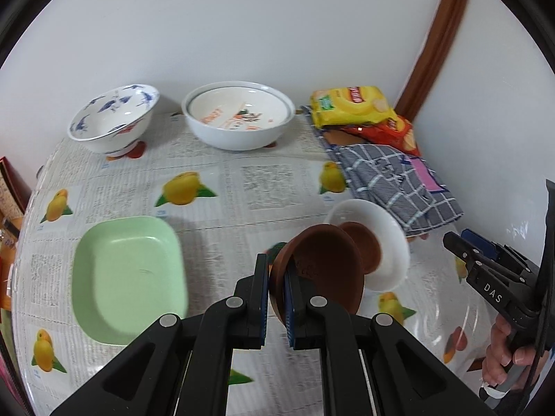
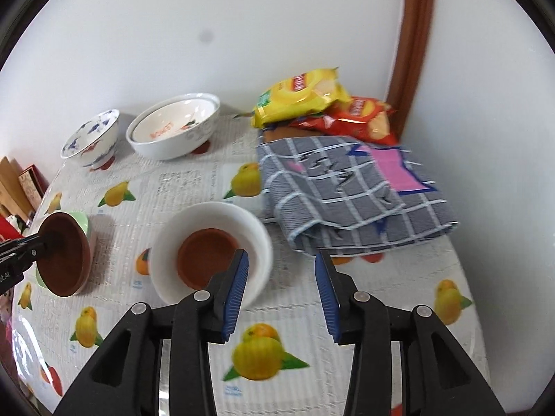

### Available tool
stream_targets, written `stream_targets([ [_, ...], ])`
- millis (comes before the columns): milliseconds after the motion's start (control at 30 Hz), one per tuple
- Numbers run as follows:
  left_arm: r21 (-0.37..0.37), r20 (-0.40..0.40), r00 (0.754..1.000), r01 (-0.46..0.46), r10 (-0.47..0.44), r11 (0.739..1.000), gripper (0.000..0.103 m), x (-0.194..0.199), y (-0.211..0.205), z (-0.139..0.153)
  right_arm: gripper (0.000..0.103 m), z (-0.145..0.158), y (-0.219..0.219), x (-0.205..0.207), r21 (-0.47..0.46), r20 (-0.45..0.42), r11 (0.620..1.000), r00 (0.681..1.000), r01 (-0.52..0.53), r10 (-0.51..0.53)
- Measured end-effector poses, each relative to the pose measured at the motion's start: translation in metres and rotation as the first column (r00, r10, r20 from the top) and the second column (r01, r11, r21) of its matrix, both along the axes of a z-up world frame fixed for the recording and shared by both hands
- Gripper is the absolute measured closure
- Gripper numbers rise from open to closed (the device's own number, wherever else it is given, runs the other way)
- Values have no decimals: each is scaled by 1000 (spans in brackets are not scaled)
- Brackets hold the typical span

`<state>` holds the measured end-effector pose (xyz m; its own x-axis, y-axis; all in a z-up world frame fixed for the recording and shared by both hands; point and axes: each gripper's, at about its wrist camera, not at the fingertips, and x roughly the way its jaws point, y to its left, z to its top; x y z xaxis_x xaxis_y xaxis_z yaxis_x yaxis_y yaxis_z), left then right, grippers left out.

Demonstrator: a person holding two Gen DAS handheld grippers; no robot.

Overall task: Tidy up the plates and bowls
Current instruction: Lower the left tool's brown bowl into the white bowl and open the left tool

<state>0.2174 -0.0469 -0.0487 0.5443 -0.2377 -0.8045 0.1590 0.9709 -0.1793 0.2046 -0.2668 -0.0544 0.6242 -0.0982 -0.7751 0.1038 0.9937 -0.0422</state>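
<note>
Left gripper (image 1: 276, 298) clamped on the rim of a brown bowl (image 1: 322, 270), held tilted above the table; seen side-on at the left edge of the right wrist view (image 2: 52, 242). Right gripper (image 2: 281, 294) with jaws apart, nothing between the blue pads (image 2: 236, 294), hanging over the near rim of a white bowl (image 2: 249, 228) with a second brown bowl (image 2: 208, 256) nested inside.

Only in the left wrist view: the whole green rectangular dish (image 1: 128, 277) on the table, "DAS" on the right gripper's body, fingers of a hand (image 1: 503, 353) on its handle. Only in the right wrist view: the full spread of the grey checked cloth (image 2: 347, 190) with a pink patch, dark scrawl unreadable.

At the back, a blue-patterned bowl (image 1: 114, 118) beside a large white bowl (image 1: 239, 118) with another nested in it, orange lettering, mirrored, too blurred to read. Yellow snack bag (image 2: 298, 100) atop a red one (image 2: 360, 121), brand unreadable.

Table (image 2: 194, 180) under a glossy newsprint-and-lemon cover; white walls, brown trim (image 2: 412, 34) in the corner.
</note>
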Motion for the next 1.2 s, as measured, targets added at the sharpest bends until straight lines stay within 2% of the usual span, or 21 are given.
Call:
stream_targets([
  [267,-10,-14,999,38,-38,999,95,3,-39,-5,62,-3,-41,-22,-13,23,997,997,70,-69],
  [533,-23,-38,998,51,-52,998,95,18,-63,-17,62,-18,-72,-27,-9,21,993,993,115,-115],
  [833,-29,-76,996,49,-51,998,95,40,-83,-39,62,-35,-84,-24,25,-17,995,995,97,-96],
  [1200,-39,-113,993,37,-41,999,95,60,-89,-60,62,-42,-81,-18,44,-25,997,998,61,-60],
])
